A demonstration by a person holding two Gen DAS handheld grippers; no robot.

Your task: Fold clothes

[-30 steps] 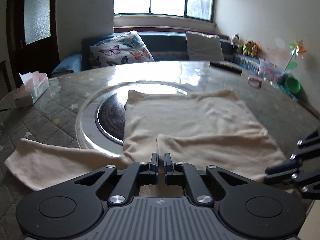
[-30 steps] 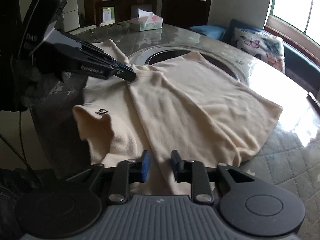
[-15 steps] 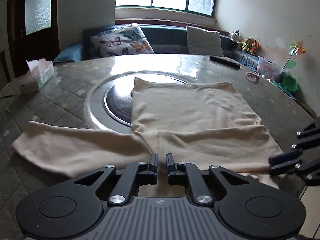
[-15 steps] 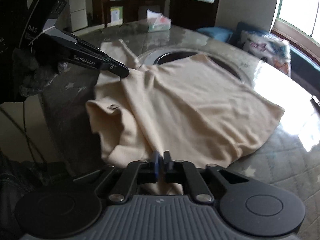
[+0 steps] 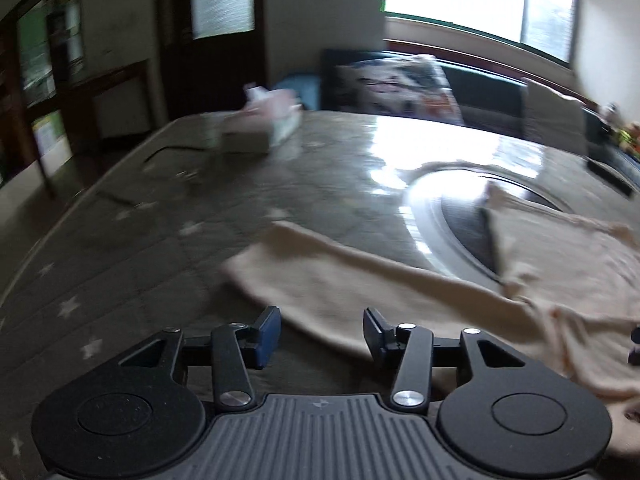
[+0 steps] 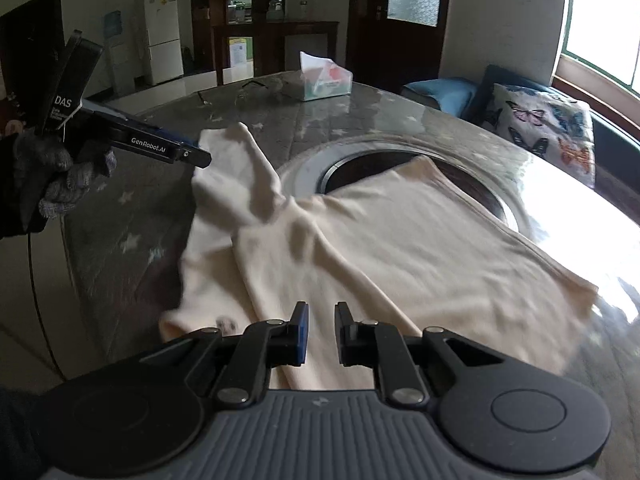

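A cream long-sleeved shirt (image 6: 400, 248) lies spread on the round table, partly over the dark inset turntable. One sleeve (image 5: 340, 276) stretches out to the left. My left gripper (image 5: 320, 332) is open and empty, just above the near end of that sleeve; it also shows in the right wrist view (image 6: 168, 148), held in a gloved hand beside the sleeve end. My right gripper (image 6: 320, 332) is open, low over the shirt's near edge, holding nothing.
A tissue box (image 6: 326, 78) stands at the table's far side, also in the left wrist view (image 5: 260, 124). The turntable ring (image 6: 360, 152) sits mid-table. A sofa with a butterfly cushion (image 6: 544, 124) is behind, cabinets and a fridge (image 6: 162, 52) beyond.
Both grippers have opened and let go of the shirt. My left gripper has swung left toward the outstretched sleeve. The shirt has shifted and rumpled near its front edge.
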